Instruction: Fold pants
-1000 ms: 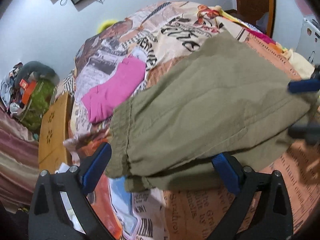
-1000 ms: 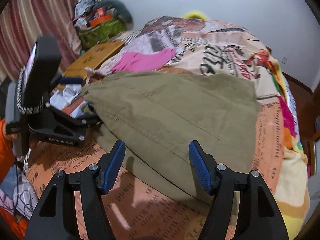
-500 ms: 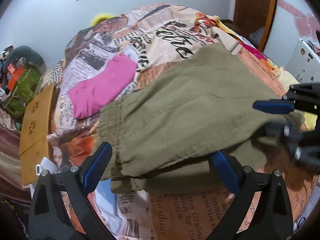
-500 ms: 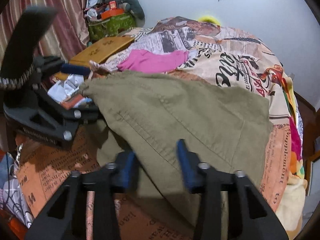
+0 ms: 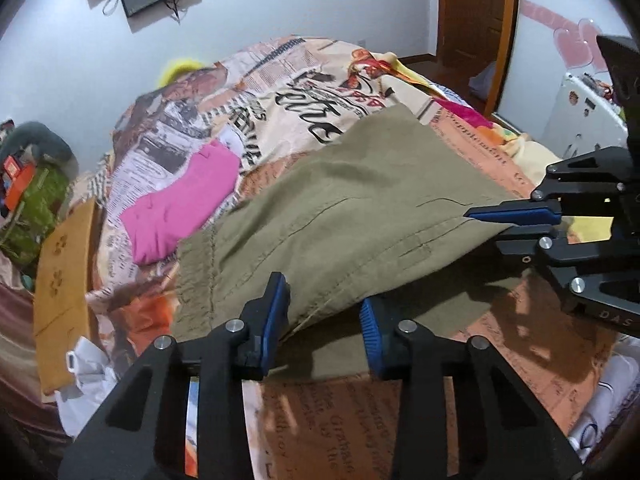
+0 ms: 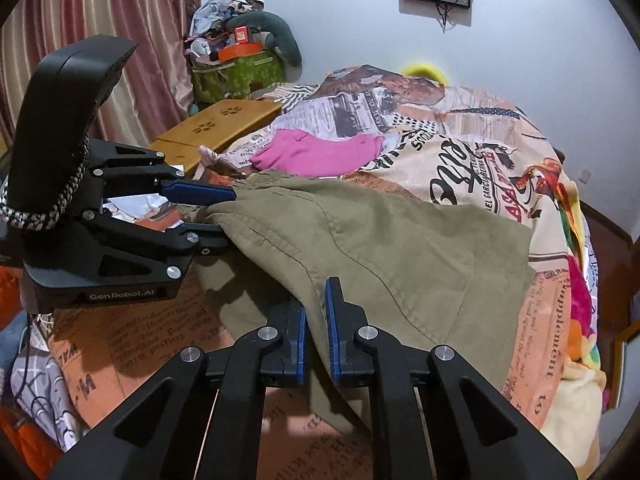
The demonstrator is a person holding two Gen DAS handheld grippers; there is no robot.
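Note:
Olive-green pants (image 5: 360,208) lie spread on a newspaper-print bedspread (image 5: 320,80), waistband at the left and a second layer underneath. My left gripper (image 5: 322,292) is at the near waistband corner. Its jaws are closing, with the top layer's edge between the blue pads and a gap still showing. From the right wrist view the left gripper (image 6: 228,216) brackets the waistband of the pants (image 6: 400,240) from above and below. My right gripper (image 6: 316,300) is closing on the near edge, pads pinching the fabric. The left wrist view shows the right gripper (image 5: 484,224) clamped on that lifted edge.
A pink garment (image 5: 184,204) lies on the bedspread beyond the waistband. A wooden lap table (image 6: 216,128) and a cluttered green bag (image 6: 236,72) stand off the bed's left side. A wooden door (image 5: 472,12) and a white appliance (image 5: 580,120) are at the right.
Both grippers' jaws have narrowed from wide open. The right one has pinched the pants' near edge and the left one has closed in around the waistband corner. The near edge now hangs lifted.

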